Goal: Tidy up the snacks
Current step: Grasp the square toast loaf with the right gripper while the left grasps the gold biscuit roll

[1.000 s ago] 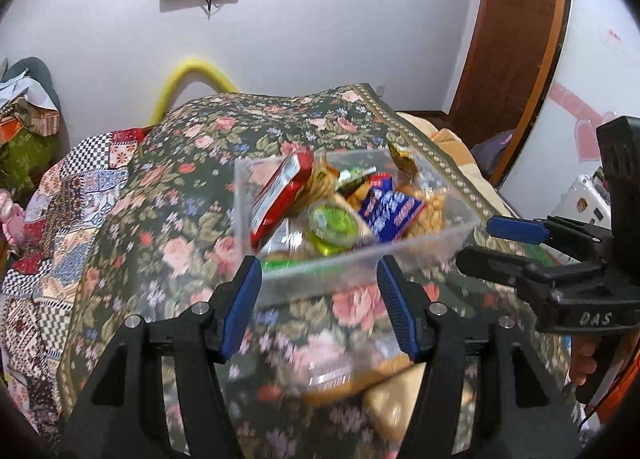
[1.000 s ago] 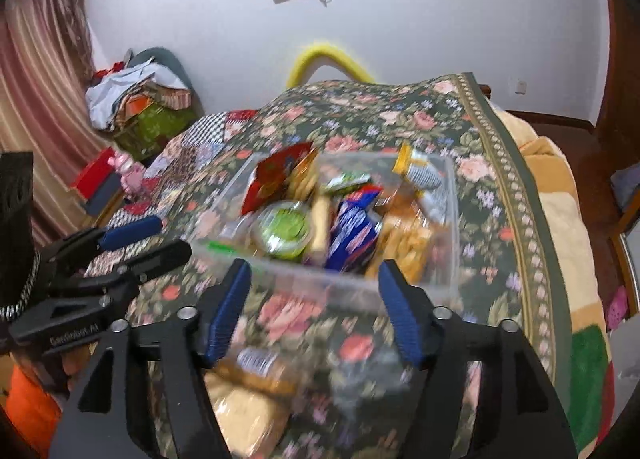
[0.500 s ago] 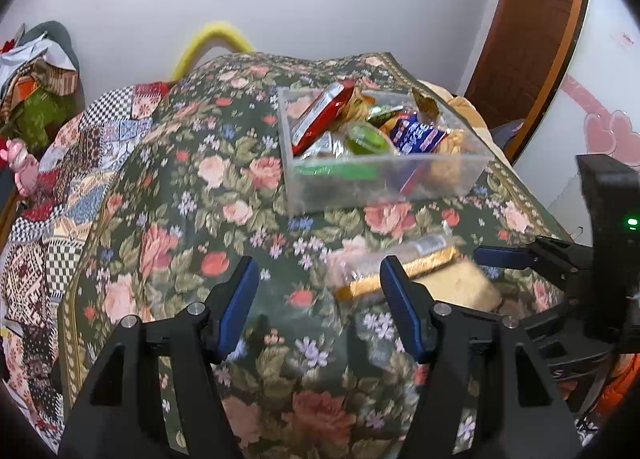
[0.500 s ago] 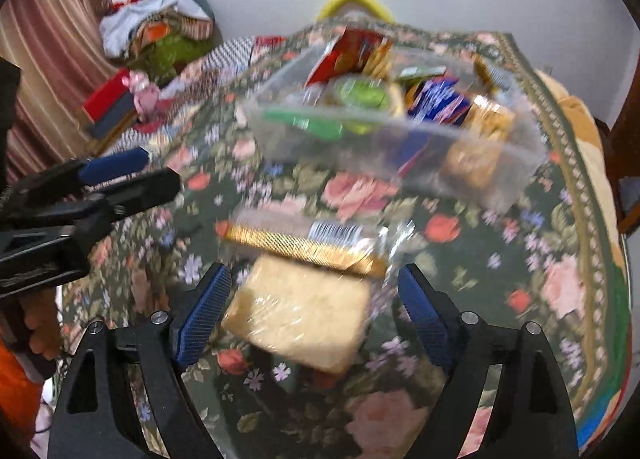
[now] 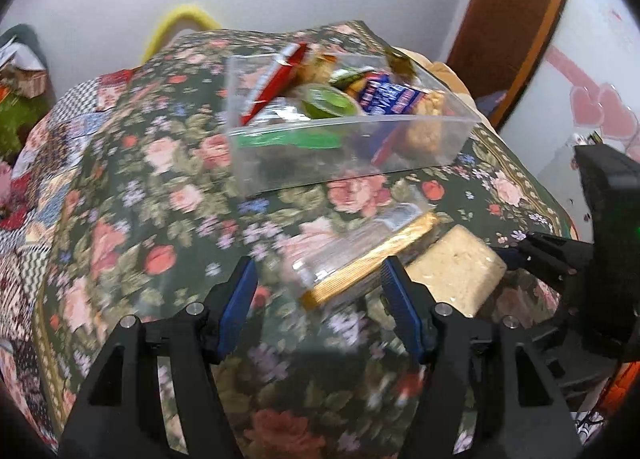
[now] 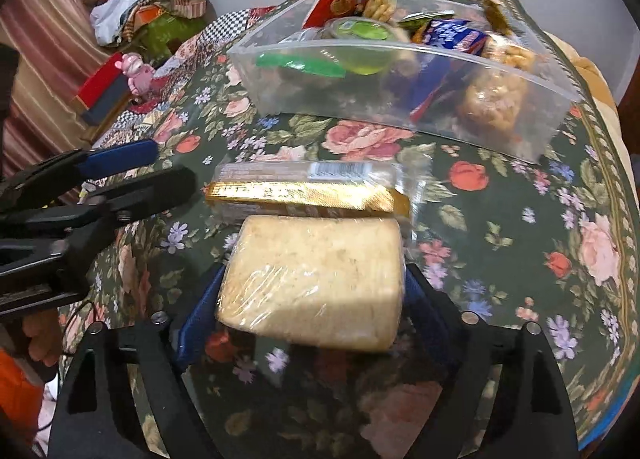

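Where the floral bedspread (image 6: 520, 195) covers the bed, a clear plastic box (image 6: 400, 99) full of snacks stands toward the white wall, with a brown door (image 5: 516, 19) off to one side. Nearer lie a gold-edged biscuit packet (image 6: 304, 191) and, touching it, a wrapped pale cake (image 6: 316, 279). The right gripper (image 6: 312, 295) is spread wide, its fingers flanking the cake; contact is unclear. The left gripper (image 5: 320, 299) is wide apart and empty, just short of the packet.

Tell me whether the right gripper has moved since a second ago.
Yes. The right gripper pulled back from the clear snack bin and dropped around the pale wrapped block on the floral cover.
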Demonstrator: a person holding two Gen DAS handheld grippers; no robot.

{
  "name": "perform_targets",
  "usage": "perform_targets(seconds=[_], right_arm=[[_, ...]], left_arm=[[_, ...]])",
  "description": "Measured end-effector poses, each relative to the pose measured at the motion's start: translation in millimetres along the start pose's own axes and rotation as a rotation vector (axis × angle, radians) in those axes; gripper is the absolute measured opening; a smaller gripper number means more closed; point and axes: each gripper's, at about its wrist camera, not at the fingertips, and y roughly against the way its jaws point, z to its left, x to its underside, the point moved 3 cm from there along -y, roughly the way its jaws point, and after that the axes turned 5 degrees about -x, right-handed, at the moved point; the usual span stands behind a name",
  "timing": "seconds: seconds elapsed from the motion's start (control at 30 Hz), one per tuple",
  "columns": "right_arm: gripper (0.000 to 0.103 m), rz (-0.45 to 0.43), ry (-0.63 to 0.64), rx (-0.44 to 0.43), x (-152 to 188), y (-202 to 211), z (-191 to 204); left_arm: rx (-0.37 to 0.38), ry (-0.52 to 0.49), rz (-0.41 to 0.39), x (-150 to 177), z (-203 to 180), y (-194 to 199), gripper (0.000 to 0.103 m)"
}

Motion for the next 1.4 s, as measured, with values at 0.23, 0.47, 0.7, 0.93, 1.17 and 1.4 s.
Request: perform_targets(seconds=[0.23,0.47,0.7,0.93,1.17,1.4], right_arm=[[0.080,-0.055,-0.050,0.094,5.8,25.5,-44.2],[0.080,-0.090,-0.143,0.148,10.7,52.1,-90.9],[0.080,-0.108,-0.156,0.126,9.5,54.5,-89.4],[0.080,-0.134,-0.123,0.099,-1.2,54.8,-73.7],[0.080,-0.191,-0.114,0.087,-18.8,67.6,-68.8],[0.080,-0.249,-0.102,0.088,-36.9,79.2,-63.9]], left_arm=[[0.061,-0.074,0.046,-17.0,-32.8,-35.2,0.068],[0.058,-0.106,0.112,-9.1,-41.2,-63.0,0.072],[0.009,-0.068,0.082,0.6,-36.6,-60.6,0.052],[-0.021,-0.092,0.023,11.0,-37.8,-34.9,0.036],[-0.006,-0.045,-0.054,-2.8,-32.4,-3.8,0.035],[0.033,-0.045,-0.146,-31.2,-34.6,27.9,0.000]])
